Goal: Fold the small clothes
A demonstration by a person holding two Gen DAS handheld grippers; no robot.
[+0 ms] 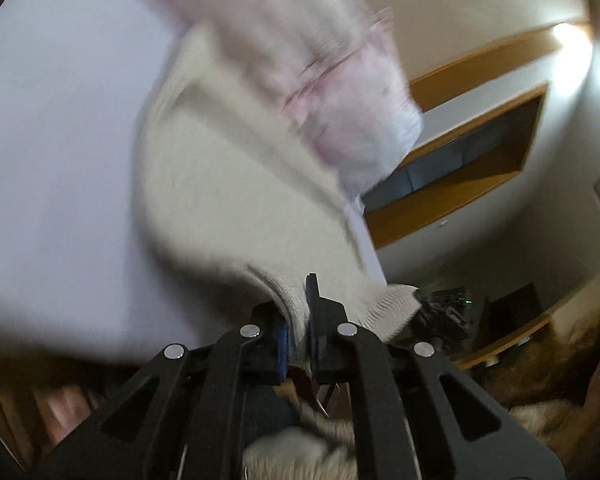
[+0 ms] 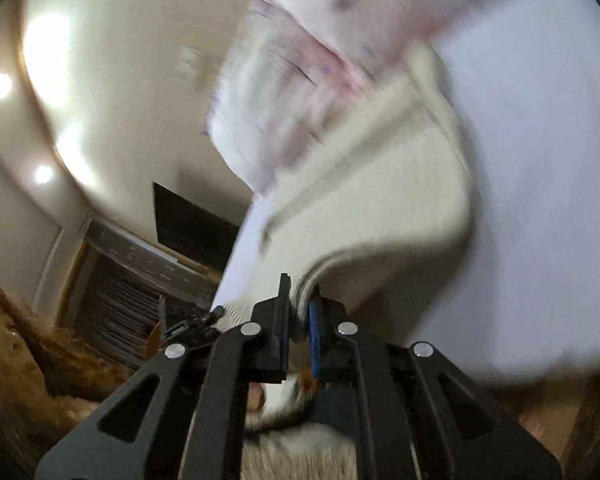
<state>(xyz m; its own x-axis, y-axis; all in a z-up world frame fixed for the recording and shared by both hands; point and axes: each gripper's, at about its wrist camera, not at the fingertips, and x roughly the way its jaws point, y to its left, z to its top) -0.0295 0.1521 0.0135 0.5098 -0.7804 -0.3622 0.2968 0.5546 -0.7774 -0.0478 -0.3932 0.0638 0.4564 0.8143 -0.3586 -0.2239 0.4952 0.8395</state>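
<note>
A cream knitted garment [image 1: 228,200] lies stretched over a white table [image 1: 52,120]. My left gripper [image 1: 298,320] is shut on its ribbed hem. My right gripper [image 2: 300,312] is shut on the same hem farther along; the garment [image 2: 380,208] shows there too. The other gripper's tip shows in each view, at right in the left wrist view [image 1: 440,312] and at left in the right wrist view [image 2: 192,324]. A pale pink and white printed cloth [image 1: 332,80] lies beyond the cream garment, also in the right wrist view [image 2: 300,92]. Both views are motion-blurred.
The white table's edge [image 2: 236,256] runs close to the grippers. Beyond it are a wooden-framed recess [image 1: 480,160], a dark panel [image 2: 192,224] on the wall and a dark shelf unit [image 2: 140,280]. A brown furry thing [image 2: 28,352] lies low at the side.
</note>
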